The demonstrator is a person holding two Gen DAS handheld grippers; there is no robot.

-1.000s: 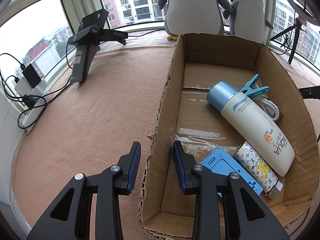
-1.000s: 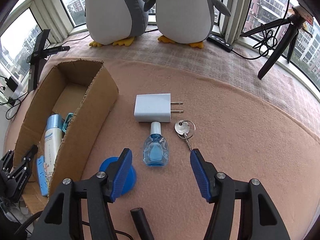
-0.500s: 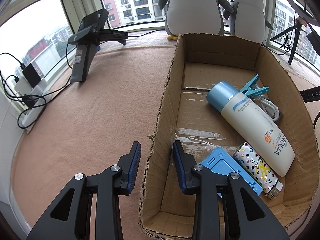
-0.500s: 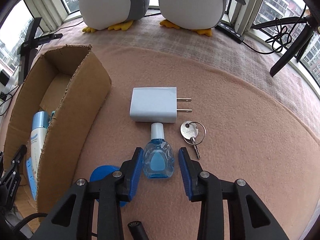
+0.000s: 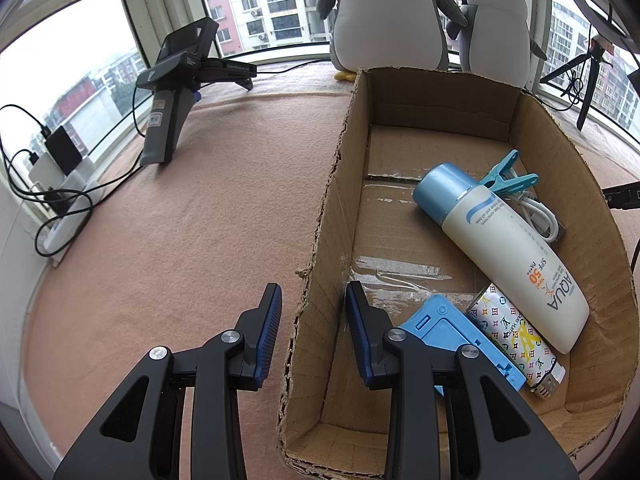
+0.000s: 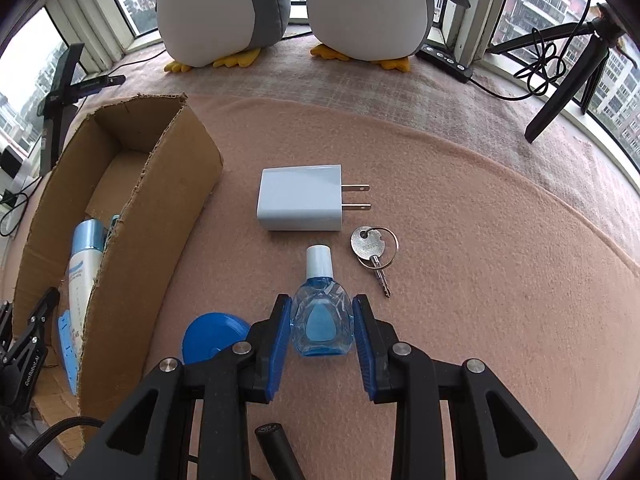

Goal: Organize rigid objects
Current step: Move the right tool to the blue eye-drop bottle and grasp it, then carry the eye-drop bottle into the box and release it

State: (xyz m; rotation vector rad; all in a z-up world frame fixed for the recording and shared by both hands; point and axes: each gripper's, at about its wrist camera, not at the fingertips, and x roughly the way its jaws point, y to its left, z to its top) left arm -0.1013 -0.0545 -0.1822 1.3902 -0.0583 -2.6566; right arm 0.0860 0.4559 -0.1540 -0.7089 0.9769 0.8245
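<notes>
A small clear-blue dropper bottle point(image 6: 322, 322) with a white cap lies on the pink cloth, and my right gripper point(image 6: 321, 320) is shut on its body, a pad against each side. Just beyond it lie a white plug adapter point(image 6: 300, 204) and a key on a ring point(image 6: 374, 250). A blue round lid point(image 6: 212, 336) sits left of the gripper. My left gripper point(image 5: 313, 320) stands open astride the left wall of the cardboard box point(image 5: 320, 240), not pressing it. Inside the box lie a sunscreen bottle point(image 5: 504, 256), a blue clip point(image 5: 506, 178), a white cable point(image 5: 536, 212), a blue case point(image 5: 452, 332) and a patterned lighter point(image 5: 516, 340).
Two plush penguins point(image 6: 288, 4) stand at the back by the windows. A spare gripper on its stand point(image 5: 176, 92) and chargers with cables point(image 5: 52, 184) sit at the left. A tripod point(image 6: 568, 76) and a power strip point(image 6: 444, 60) are at the back right.
My right gripper moved forward over the dropper bottle and its fingers closed from wide apart onto the bottle's sides. The left gripper and the box have not moved.
</notes>
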